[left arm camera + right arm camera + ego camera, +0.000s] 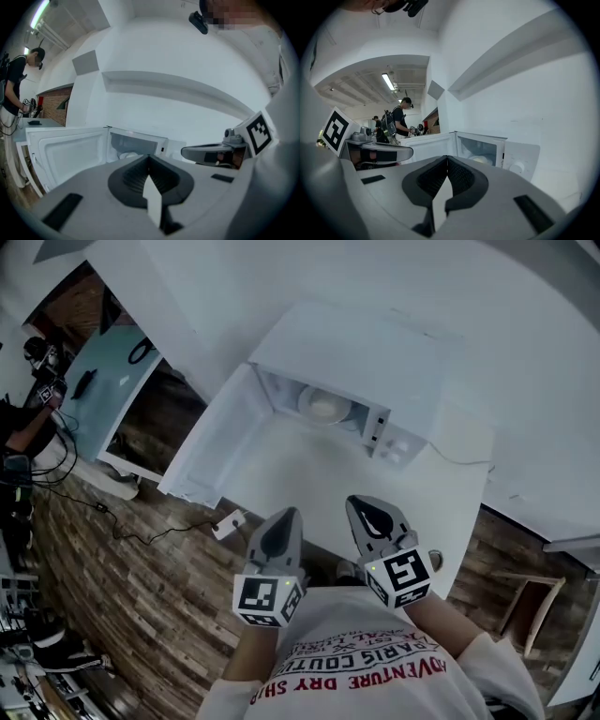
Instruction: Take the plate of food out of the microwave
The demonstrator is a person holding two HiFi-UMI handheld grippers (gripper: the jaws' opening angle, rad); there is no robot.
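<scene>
A white microwave (375, 371) stands on a white table (300, 479) with its door (220, 432) swung open to the left. Inside it sits a plate of pale food (323, 407), also seen as the plate (126, 154) in the left gripper view and the plate (480, 160) in the right gripper view. My left gripper (285, 516) and right gripper (362, 503) hang side by side near the table's front edge, well short of the microwave. Both point at it. The left gripper (149, 157) is shut and holds nothing, and so is the right gripper (447, 158).
A white wall rises behind the microwave. A light blue table (103, 395) with small dark items stands at the left, with a person (23, 423) beside it. Cables and a power strip (228, 521) lie on the wooden floor by the table's left edge.
</scene>
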